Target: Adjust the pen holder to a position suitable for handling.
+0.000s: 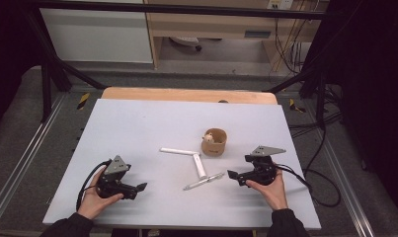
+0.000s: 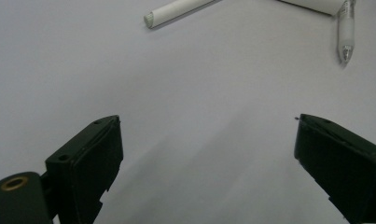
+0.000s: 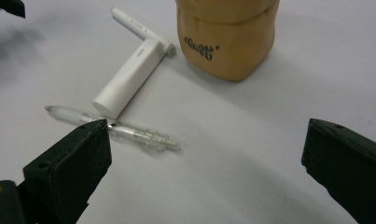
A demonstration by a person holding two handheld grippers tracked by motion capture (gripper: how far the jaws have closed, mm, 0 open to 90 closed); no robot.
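Both the left gripper [image 1: 139, 187] and right gripper [image 1: 233, 175] rest released on the worktop [image 1: 137, 128]; pens [image 1: 200, 165] lie outside the cup [image 1: 214, 142], nothing grasped.

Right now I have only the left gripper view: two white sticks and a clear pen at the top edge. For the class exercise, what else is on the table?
Observer: A tan cup stands beyond the sticks, with a small pale thing inside.
Operator: Any marking on it?
Observer: Dark lettering on its side, too blurred to read.
Operator: And the other gripper?
Observer: The right gripper is open, close to one end of the clear pen.
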